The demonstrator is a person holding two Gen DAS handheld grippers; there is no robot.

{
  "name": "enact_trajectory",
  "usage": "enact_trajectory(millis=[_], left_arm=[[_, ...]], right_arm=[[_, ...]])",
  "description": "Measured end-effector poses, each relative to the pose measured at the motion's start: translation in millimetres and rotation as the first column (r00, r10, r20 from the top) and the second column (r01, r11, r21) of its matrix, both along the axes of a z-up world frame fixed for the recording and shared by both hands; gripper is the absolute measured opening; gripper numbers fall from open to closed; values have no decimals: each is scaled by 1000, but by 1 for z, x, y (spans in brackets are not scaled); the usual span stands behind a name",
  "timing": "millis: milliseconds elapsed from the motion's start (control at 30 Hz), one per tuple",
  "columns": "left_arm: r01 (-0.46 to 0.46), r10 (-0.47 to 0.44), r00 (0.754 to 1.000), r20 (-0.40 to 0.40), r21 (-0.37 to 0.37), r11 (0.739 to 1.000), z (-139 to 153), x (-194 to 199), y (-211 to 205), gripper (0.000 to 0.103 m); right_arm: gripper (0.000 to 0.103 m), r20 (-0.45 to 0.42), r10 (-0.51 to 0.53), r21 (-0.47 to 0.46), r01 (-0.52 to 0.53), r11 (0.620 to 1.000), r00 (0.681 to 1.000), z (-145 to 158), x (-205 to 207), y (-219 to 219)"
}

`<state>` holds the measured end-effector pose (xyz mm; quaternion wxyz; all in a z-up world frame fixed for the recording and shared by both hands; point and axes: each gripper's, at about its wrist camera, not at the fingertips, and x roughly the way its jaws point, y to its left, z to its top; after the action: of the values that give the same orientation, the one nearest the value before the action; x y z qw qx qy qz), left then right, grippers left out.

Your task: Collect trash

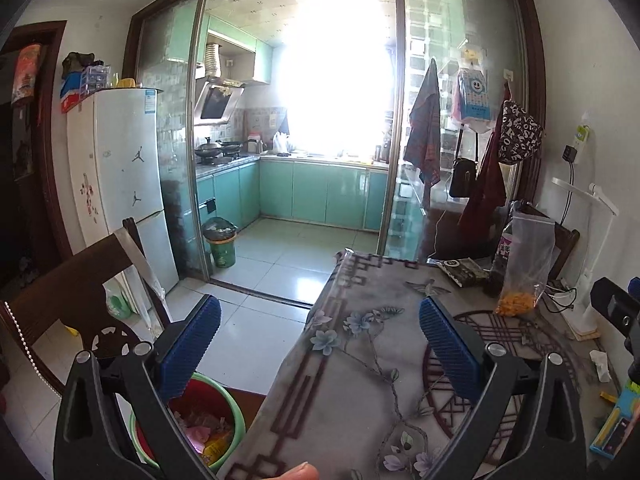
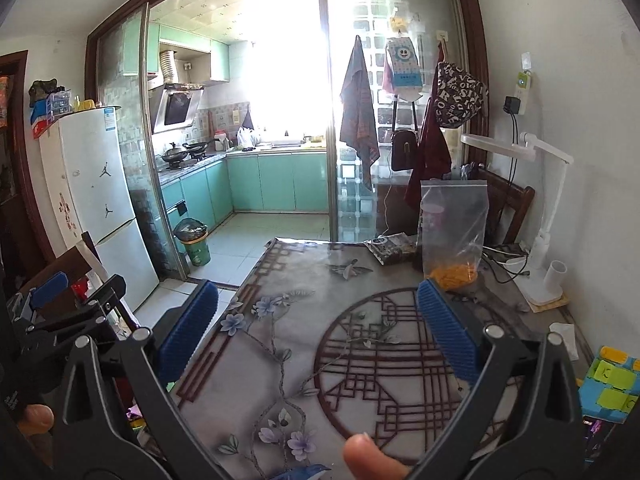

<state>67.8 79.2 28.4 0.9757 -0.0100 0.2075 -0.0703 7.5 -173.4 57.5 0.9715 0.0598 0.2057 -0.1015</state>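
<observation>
**Both grippers empty above the table, scraps lying at the right edge**

Nearest, the left gripper (image 1: pixel 320 344) and the right gripper (image 2: pixel 318 320) are held above the table (image 2: pixel 280 344), each with its blue fingers spread wide and nothing between them. Below the left gripper, a green bin with a red liner (image 1: pixel 208 432) is seen on the floor just beside the table's edge, already holding paper scraps.

The trash looks to be a crumpled white tissue (image 1: pixel 600 364) and a small yellow scrap (image 1: pixel 608 398) near the table's right edge. Both are light and flat, so a pinch may slip over them or push them off the edge.

Further back, a clear bag holding orange bits (image 2: pixel 454 236) stands upright; it could be tipped or mistaken for rubbish. Lamp cables (image 2: pixel 504 264) beside it could be snagged.
</observation>
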Motion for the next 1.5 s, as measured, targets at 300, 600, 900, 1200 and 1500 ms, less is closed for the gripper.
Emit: enact_trajectory(millis=[300,600,900,1200,1500], left_arm=[[-36,34,998,-59,-43,998,-9,7,15,95],[-57,57,996,-68,1,998,-13,6,16,95],[-54,54,995,-79,14,998,-13,3,17,95],[-39,41,995,-89,22,999,-17,3,14,95],[-40,42,995,-94,23,999,-17,2,14,95]], right_arm=[[98,-37,8,-3,-8,1000,999,-5,2,7],[98,-58,6,-4,-7,1000,998,-5,5,8],[98,-99,8,0,-8,1000,995,-9,9,10],[98,-104,-3,-8,2,1000,995,-8,6,7],[98,-108,-1,-9,0,1000,994,-9,5,6]])
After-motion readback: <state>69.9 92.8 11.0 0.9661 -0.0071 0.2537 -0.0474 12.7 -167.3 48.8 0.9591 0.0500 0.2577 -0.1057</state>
